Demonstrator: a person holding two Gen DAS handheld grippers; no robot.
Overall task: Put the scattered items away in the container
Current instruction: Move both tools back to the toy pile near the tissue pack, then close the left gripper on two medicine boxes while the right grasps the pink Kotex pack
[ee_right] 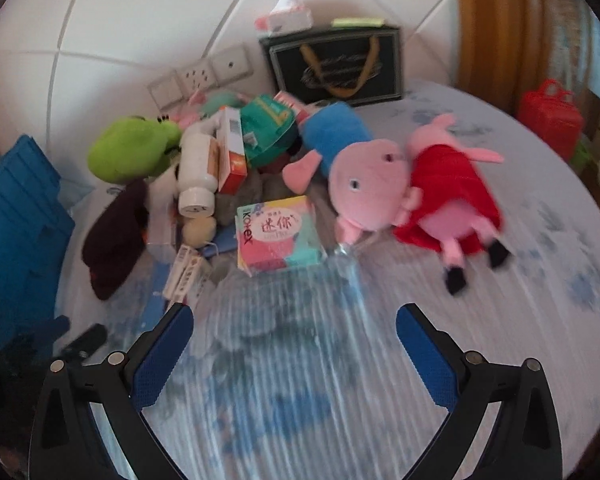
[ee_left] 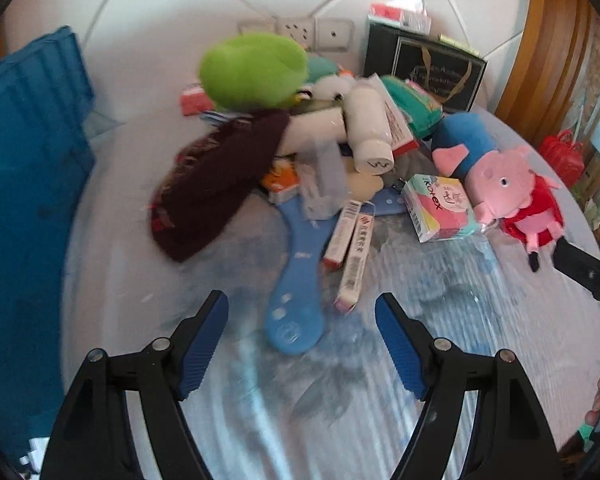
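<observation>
Right now both my grippers stand wide apart with nothing between the pads: the left gripper (ee_left: 302, 310) hangs over the sheet (ee_left: 480, 360) just short of the blue paddle (ee_left: 296, 300), and the right gripper (ee_right: 294, 320) hangs over bare sheet short of the Kotex pack (ee_right: 278, 234). Beyond them the pile is heaped against the wall: two slim boxes (ee_left: 350, 246), a maroon knit (ee_left: 216, 176), a white bottle (ee_left: 370, 128), a green plush (ee_left: 252, 70), and the two pig plushes (ee_right: 384, 184) off to the right. The blue crate (ee_left: 24, 184), which I take for the container, stands at the left edge, beside the pile.

My worries: the paddle lies flat and partly under other things, so a pinch may catch the sheet or drag the slim boxes along. The bottle rests on top and could roll if the pile shifts. The pack's glossy wrap may slip.

Readable writing: "Kotex" on the pack, with Chinese characters; other labels are too blurred.
</observation>
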